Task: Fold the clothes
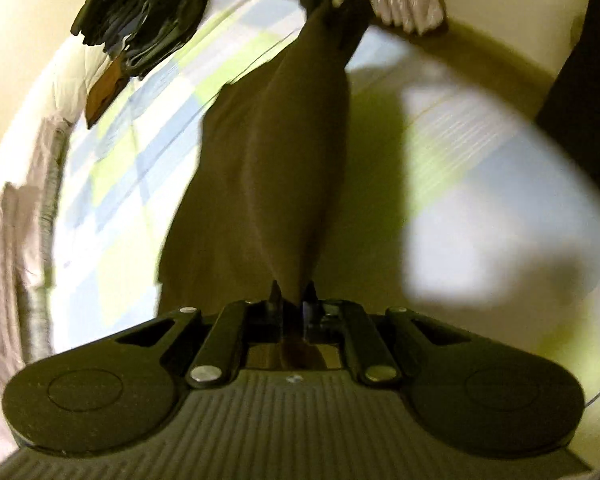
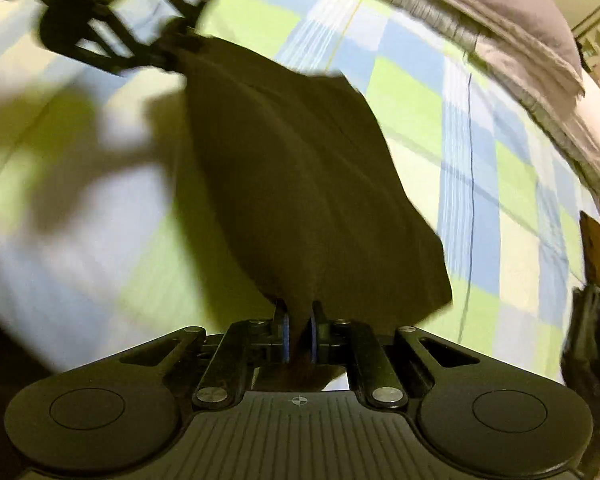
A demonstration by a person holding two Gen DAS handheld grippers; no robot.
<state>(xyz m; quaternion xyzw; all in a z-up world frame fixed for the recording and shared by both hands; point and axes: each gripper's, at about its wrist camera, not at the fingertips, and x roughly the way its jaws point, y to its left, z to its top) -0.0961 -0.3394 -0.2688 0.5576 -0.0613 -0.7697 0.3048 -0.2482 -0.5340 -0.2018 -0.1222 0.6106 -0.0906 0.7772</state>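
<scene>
A dark brown garment [image 1: 268, 152] hangs stretched between both grippers above the checked bedsheet [image 1: 116, 168]. My left gripper [image 1: 293, 294] is shut on one end of it. My right gripper [image 2: 298, 312] is shut on the other end of the garment [image 2: 300, 168]. In the left wrist view the right gripper [image 1: 336, 0] shows at the top, holding the far end. In the right wrist view the left gripper [image 2: 168, 46] shows at the upper left on the far end. The frames are motion-blurred.
A pile of dark folded clothes [image 1: 140, 12] lies at the far side of the bed, seen also at the right edge [image 2: 592, 340]. Grey and white bedding [image 2: 532, 52] is bunched along the bed's edge. The checked sheet [image 2: 480, 152] lies below.
</scene>
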